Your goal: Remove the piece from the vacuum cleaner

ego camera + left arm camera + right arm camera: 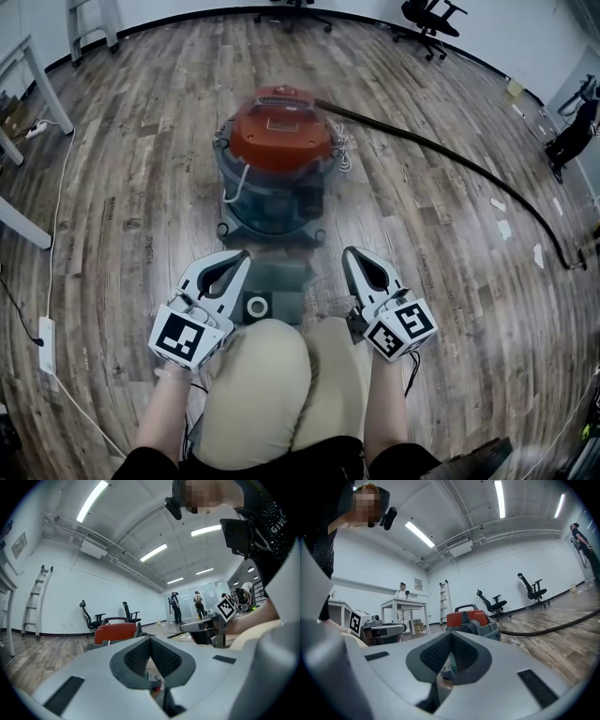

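Observation:
A vacuum cleaner with a red lid and a grey-blue drum stands on the wood floor straight ahead. Its black hose curves off to the right. A grey flat part lies at the drum's foot, with a small black-and-white ring on it. My left gripper hovers just short of the drum at lower left, shut and empty. My right gripper mirrors it at lower right, also shut and empty. The left gripper view has the red lid beyond the shut jaws. The right gripper view has the vacuum behind the jaws.
The person's beige-trousered knees fill the space below the grippers. White table legs and a power strip sit at the left. Office chairs and a ladder line the far wall. Paper scraps lie at the right.

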